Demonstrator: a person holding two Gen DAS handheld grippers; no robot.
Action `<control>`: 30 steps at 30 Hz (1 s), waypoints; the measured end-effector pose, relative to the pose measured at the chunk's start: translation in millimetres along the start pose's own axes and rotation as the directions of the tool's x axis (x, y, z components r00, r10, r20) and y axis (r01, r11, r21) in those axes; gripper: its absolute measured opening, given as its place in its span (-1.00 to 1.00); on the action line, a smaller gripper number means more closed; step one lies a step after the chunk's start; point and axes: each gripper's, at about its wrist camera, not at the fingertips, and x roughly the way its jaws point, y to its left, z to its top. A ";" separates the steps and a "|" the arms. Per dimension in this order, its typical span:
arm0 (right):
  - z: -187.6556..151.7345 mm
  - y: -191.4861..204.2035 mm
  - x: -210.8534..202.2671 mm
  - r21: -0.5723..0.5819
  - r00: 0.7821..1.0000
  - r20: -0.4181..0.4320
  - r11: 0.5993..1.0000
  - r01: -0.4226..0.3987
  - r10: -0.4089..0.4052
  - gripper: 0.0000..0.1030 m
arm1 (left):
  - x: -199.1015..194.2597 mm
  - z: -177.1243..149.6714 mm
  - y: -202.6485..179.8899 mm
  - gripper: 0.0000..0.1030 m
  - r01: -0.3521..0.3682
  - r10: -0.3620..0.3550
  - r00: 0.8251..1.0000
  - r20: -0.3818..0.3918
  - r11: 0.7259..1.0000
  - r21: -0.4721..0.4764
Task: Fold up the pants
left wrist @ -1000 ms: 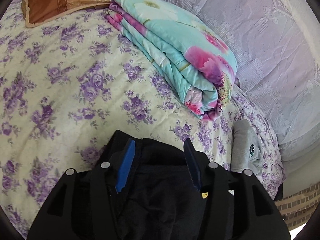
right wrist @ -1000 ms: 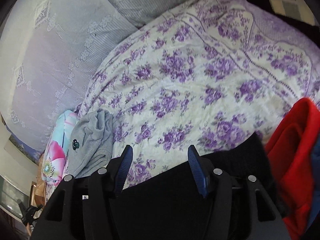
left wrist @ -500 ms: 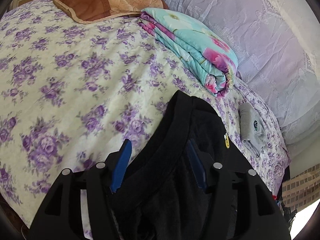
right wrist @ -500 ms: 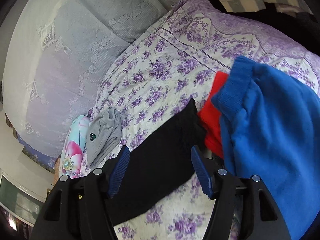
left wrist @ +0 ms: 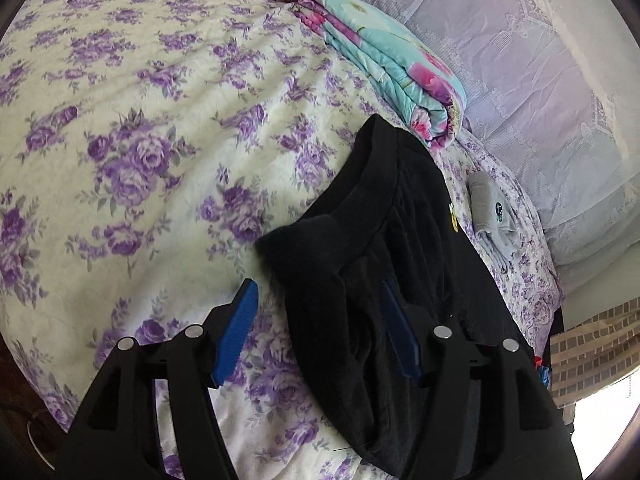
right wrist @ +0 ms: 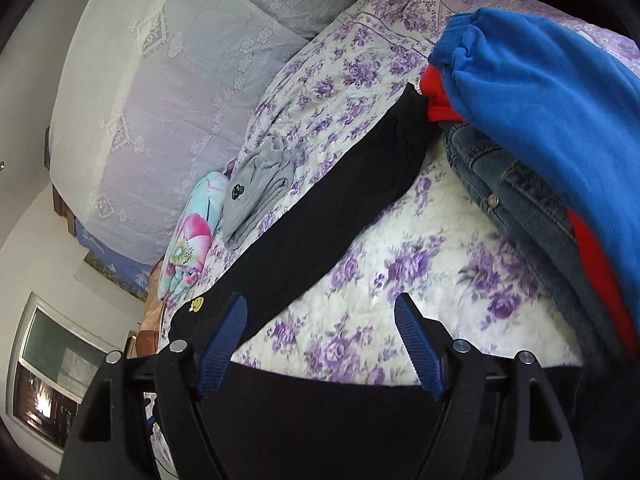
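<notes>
While both grippers' fingers spread wider, black pants [left wrist: 384, 264] released onto bedspread [left wrist: 152, 152]; nothing pinched.

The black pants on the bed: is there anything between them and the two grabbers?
Nothing visible. The black pants lie right between the open fingers of the left hand-held gripper, which have just been opening. The right hand-held gripper, also just opening, hangs over bare bedspread beside the pants' leg. The blue garment sits off to the side.
</notes>
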 end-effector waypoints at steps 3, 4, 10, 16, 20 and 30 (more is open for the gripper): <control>-10.5 2.6 0.3 -0.015 1.000 -0.011 1.000 -0.008 0.008 0.51 | 14.3 -1.9 0.1 0.19 0.014 -0.015 0.999 -0.029 1.000 -0.010; -13.5 2.6 0.7 -0.014 1.000 -0.012 1.000 -0.010 0.010 0.51 | 20.1 -1.7 -0.7 0.19 0.016 -0.016 0.999 -0.035 1.000 -0.013; -26.0 0.6 8.9 0.000 0.999 -0.027 0.999 -0.038 0.038 0.51 | 31.2 1.8 -0.7 -0.27 0.003 -0.003 1.000 0.000 1.000 -0.025; -32.9 1.0 21.4 -0.021 0.999 -0.037 1.000 -0.021 0.020 0.51 | 14.5 -0.9 18.7 -0.70 0.054 -0.050 0.997 0.060 0.996 -0.075; -34.2 1.5 32.6 -0.020 0.998 -0.051 0.999 -0.025 0.024 0.51 | -3.2 -1.5 33.9 -0.72 0.059 -0.047 0.992 0.114 0.993 -0.107; -43.2 9.1 41.5 -0.077 0.998 -0.046 0.996 -0.045 0.042 0.51 | -10.3 -8.0 38.7 -0.56 -0.037 0.043 0.994 0.100 0.998 -0.058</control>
